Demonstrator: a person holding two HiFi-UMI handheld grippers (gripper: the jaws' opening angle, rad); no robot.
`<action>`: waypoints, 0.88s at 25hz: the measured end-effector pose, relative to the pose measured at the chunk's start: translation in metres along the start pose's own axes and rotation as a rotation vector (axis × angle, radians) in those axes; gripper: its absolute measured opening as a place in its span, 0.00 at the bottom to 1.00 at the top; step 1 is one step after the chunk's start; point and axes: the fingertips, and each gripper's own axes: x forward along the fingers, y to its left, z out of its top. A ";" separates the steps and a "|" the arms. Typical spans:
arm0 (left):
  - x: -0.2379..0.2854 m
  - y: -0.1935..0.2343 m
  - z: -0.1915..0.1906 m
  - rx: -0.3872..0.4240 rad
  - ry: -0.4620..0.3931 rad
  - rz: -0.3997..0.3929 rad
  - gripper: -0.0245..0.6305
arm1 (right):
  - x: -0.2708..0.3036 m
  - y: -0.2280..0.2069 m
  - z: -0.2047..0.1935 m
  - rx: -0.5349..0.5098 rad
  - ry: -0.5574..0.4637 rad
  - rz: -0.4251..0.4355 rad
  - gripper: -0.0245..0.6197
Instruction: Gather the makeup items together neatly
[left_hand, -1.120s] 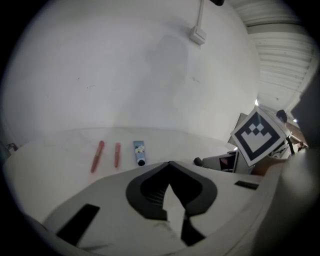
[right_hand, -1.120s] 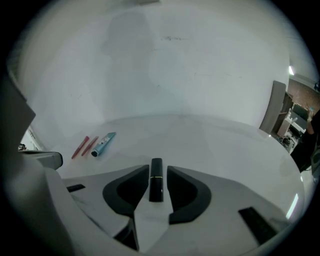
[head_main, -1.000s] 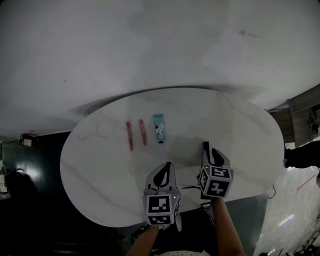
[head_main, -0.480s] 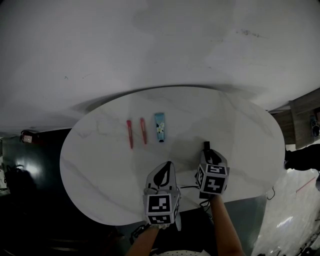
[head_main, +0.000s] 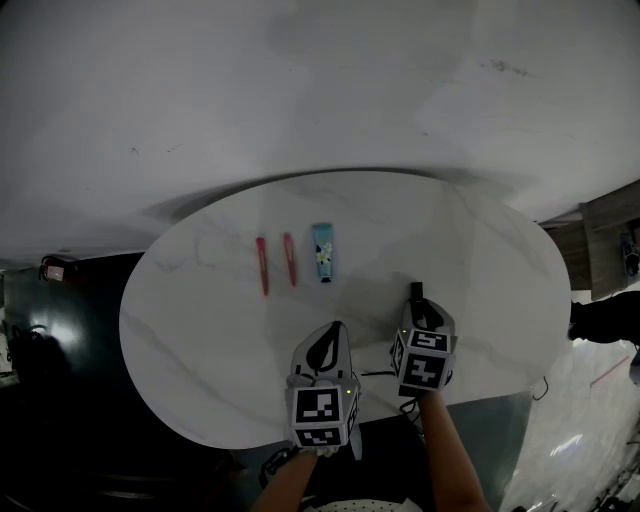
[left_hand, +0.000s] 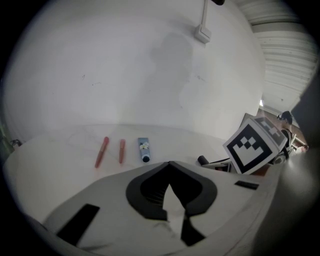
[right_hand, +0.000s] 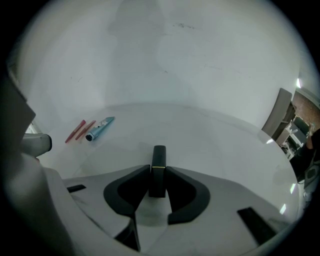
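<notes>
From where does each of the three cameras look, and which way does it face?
Head view: head-mounted, steeply down on the table; left hand-held gripper, right hand-held gripper, forearms show.
Left gripper view: along its shut jaws, toward the wall.
Right gripper view: along jaws just closing on a black lipstick.
Shared: the blue tube.

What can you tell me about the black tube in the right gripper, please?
The black tube is a slim, square-edged case with a thin gold band between cap and body, like a lipstick. It sits between the right gripper's fingers, which have just been closing and press on both its sides; one end pokes out past their tips over the white marble-look table.
</notes>
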 end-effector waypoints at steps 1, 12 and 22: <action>0.000 0.001 0.000 -0.001 -0.001 0.001 0.10 | 0.000 0.000 0.000 0.001 0.001 -0.003 0.23; -0.004 0.014 0.003 -0.018 -0.014 0.020 0.10 | -0.004 0.008 0.014 0.036 -0.027 0.002 0.23; -0.015 0.039 0.008 -0.050 -0.038 0.066 0.10 | 0.001 0.047 0.058 0.040 -0.061 0.072 0.23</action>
